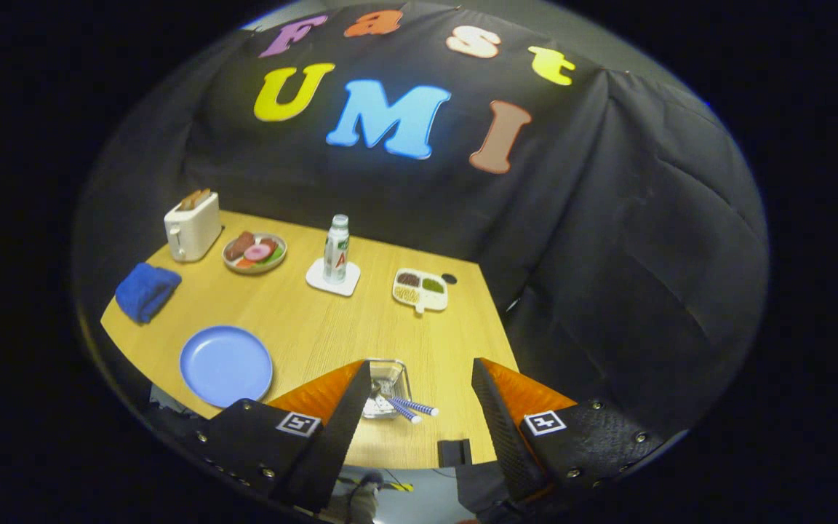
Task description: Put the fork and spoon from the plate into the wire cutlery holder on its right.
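The table point(332, 327) is a pale wood-grain board with a straight near edge, matte and lightly streaked. On it, to the left of the fingers, lies a round blue plate point(225, 364), smooth and bare. Between the fingers sits the wire cutlery holder point(388, 388), a small boxy basket of thin shiny metal. Two handles striped blue and white lean out of it toward the right, the fork and spoon point(412, 408) (which handle is which cannot be told, as their heads are down in the basket).

The gripper point(419, 400) hangs above the near edge of the table with its fingers spread wide apart, pinching nothing; the holder and the handles show in the gap between them.

Farther back stand a boxy cream toaster point(192, 226) with bread slices in its slots, a folded blue cloth point(146, 290) of fluffy texture, a round dish of food point(254, 252), a slim bottle point(337, 248) upright on a white square coaster point(332, 278), and a rounded divided tray point(420, 289) with three filled wells.
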`<state>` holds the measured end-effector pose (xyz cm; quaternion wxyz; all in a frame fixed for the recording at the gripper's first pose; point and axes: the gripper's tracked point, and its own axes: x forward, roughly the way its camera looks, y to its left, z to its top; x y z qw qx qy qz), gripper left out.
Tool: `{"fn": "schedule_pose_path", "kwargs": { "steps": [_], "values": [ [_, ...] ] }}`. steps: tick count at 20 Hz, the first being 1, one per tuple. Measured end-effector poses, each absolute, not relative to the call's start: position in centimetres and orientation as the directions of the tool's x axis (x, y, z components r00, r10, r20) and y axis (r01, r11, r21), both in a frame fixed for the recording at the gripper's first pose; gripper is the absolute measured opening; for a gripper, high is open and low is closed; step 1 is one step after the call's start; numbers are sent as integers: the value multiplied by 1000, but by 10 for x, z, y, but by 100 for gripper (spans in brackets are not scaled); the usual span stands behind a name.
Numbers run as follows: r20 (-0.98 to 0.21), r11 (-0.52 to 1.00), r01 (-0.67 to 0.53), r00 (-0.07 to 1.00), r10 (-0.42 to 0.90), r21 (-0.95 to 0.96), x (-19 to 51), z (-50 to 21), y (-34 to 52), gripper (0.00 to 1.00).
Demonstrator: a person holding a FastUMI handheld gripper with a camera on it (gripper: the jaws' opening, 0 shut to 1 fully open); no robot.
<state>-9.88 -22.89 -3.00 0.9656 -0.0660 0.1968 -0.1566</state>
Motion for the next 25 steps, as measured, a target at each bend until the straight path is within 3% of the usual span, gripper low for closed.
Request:
{"fn": "schedule_pose_path", "kwargs": {
  "steps": [2, 5, 7, 10, 12, 16, 18, 21, 25],
  "values": [
    [-223, 938, 310, 914, -339, -159, -101, -23, -256, 86],
    [-111, 936, 350, 930, -352, -33, -106, -34, -307, 86],
    [58, 947, 321, 946, -320, 0, -94, -29, -338, 86],
    [428, 932, 351, 831, -354, 89, -56, -13, -389, 86],
    [553, 917, 369, 738, -387, 150, -36, -22, -418, 86],
    [370, 939, 295, 864, -342, 179, 37, -129, -415, 90],
    [364, 945, 284, 873, -324, 160, 55, -144, -413, 90],
    [205, 935, 243, 932, -299, 257, 81, -186, -405, 91],
    [124, 945, 215, 960, -251, 247, 94, -211, -393, 90]
  ]
}}
